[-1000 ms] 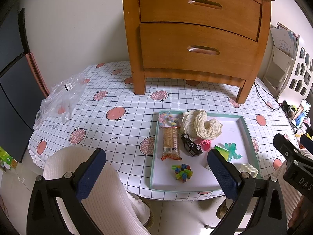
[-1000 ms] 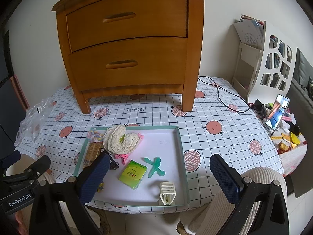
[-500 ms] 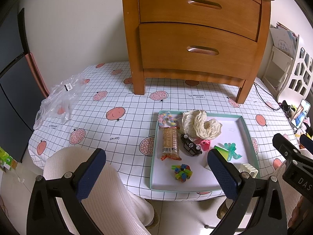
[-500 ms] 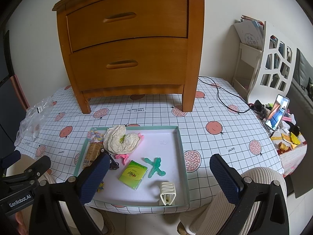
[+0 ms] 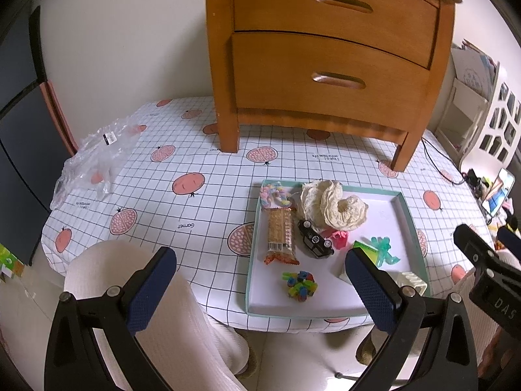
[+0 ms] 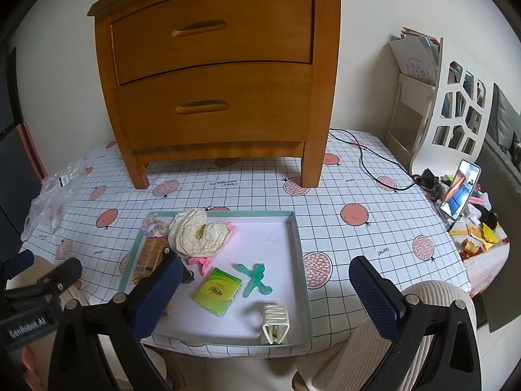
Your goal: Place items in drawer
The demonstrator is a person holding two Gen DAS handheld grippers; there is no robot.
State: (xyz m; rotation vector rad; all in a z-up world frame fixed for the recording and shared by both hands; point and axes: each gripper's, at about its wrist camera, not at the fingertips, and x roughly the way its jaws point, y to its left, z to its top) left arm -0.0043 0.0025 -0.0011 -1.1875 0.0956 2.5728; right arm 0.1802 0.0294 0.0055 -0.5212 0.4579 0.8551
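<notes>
The left claw [image 5: 260, 280] hangs wide open over the near table edge with nothing between its fingers, and the right claw [image 6: 263, 293] is equally spread and empty. Against the views from a second ago, almost nothing has shifted: both claws hover in the same spot and every item sits where it was, so by my reading no step has begun.

Just beyond the fingertips lies the tray [image 6: 298, 254], holding the biscuit packet [image 5: 280, 236], toy car [image 5: 315, 242], green packet [image 6: 217, 290], teal figure [image 6: 255, 278], white clip [image 6: 276, 319] and cream cloth [image 6: 197, 236]. Farther back stands the cabinet [image 6: 215, 75], with the upper drawer [image 6: 211, 32] and lower drawer [image 6: 215, 104] both closed; one must be pulled first.

Readable writing: "GenRobot.AI" on the left claw's body, "DAS" on the right's, "Garnet" on the tablecloth [image 5: 182, 195]. The packet print is too small to read.
</notes>
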